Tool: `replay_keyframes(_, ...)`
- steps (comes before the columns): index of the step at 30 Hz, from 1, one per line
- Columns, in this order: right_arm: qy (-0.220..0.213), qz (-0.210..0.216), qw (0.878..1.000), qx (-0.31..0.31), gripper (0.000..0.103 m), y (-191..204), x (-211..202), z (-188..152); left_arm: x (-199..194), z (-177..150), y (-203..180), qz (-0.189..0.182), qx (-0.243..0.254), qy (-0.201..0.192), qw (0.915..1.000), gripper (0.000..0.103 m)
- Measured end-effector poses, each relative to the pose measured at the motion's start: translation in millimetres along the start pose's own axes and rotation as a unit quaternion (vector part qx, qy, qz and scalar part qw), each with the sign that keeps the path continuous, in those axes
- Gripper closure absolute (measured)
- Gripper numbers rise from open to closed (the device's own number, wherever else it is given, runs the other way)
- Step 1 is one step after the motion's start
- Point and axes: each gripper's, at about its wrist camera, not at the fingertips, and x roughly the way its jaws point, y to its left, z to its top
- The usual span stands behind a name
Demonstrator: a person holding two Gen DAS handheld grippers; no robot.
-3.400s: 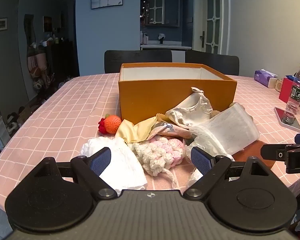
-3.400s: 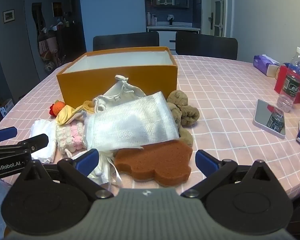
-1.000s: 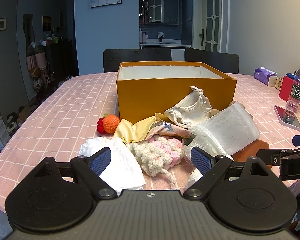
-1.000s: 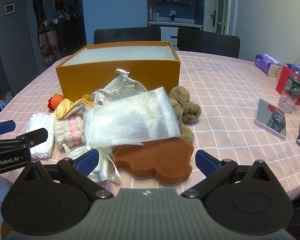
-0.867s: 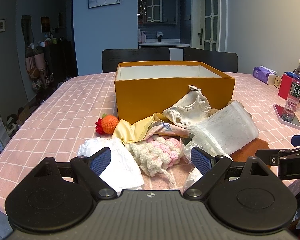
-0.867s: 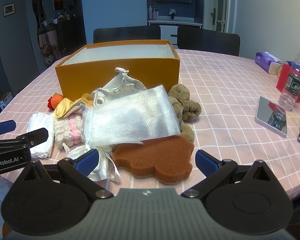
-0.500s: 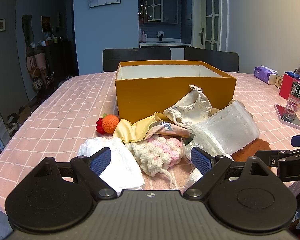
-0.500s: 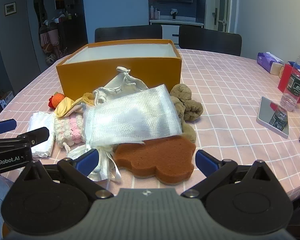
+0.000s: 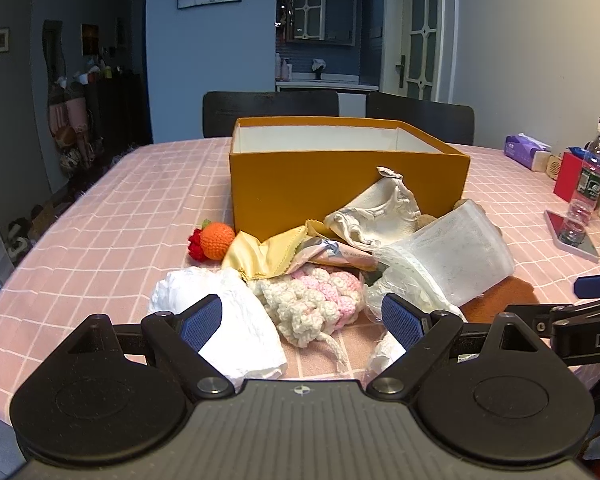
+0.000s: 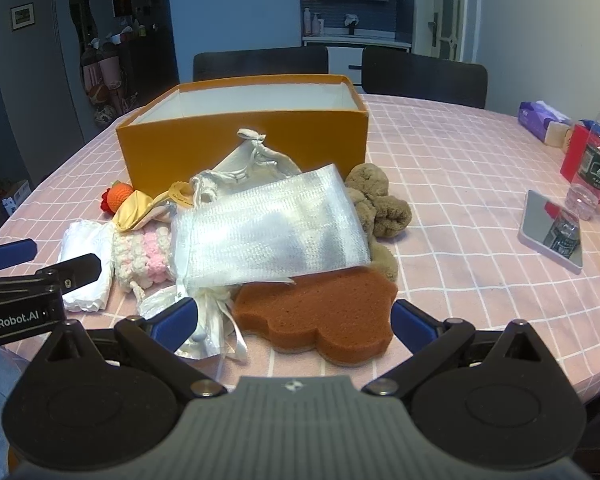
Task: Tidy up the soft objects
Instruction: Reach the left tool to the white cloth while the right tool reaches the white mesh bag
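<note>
Hovering grippers, spread above sponge [image 10: 320, 312]

The box [image 10: 244, 148] sits behind the pile, the mesh bag [image 10: 268, 228] lies on the sponge [image 10: 320, 312], and the knitted ball [image 9: 217, 241] is at the left.

Pink checked table [image 10: 452, 184] bears orange box [image 10: 244, 148], brown sponge [image 10: 320, 312].
</note>
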Motion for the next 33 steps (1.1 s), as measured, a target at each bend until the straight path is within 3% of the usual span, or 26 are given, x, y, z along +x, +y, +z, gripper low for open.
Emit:
replay_keyframes(4, 0.002, 0.021, 1.0, 0.007, 0.002, -5, 3, 4, 0, 2, 4, -0.042, -0.005, 0.009, 0.9991, 0.002)
replay_keyframes(8, -0.003, 0.034, 0.999, 0.009, 0.003, -7, 4, 8, 2, 3, 4, -0.069, -0.007, 0.02, 0.9974, 0.019)
replay_keyframes(10, -0.003, 0.033, 0.999, 0.002, 0.013, -6, 4, 8, 3, 2, 3, -0.085, -0.004, 0.025, 0.9961, 0.026)
replay_keyframes(13, 0.005, 0.036, 0.999, -0.006, 0.018, -5, 9, 9, 8, 0, 3, -0.098, -0.005, 0.035, 0.9945, 0.033)
replay_keyframes(17, 0.013, 0.046, 0.999, -0.012, 0.017, -1, 21, 14, 15, 0, 8, -0.09, -0.019, 0.051, 0.9944, 0.036)
replay_keyframes(22, 0.027, 0.017, 0.997, -0.063, 0.015, 4, 37, 16, 22, 1, 15, -0.075, -0.023, 0.061, 0.995, 0.035)
replay_keyframes(28, 0.043, -0.011, 0.991, -0.124, 0.014, 7, 52, 13, 35, -3, 24, -0.014, -0.009, 0.078, 0.9968, 0.015)
replay_keyframes(33, 0.042, 0.005, 0.991, -0.13, 0.014, 12, 64, 22, 50, -17, 17, 0.029, 0.046, 0.109, 0.9926, 0.014)
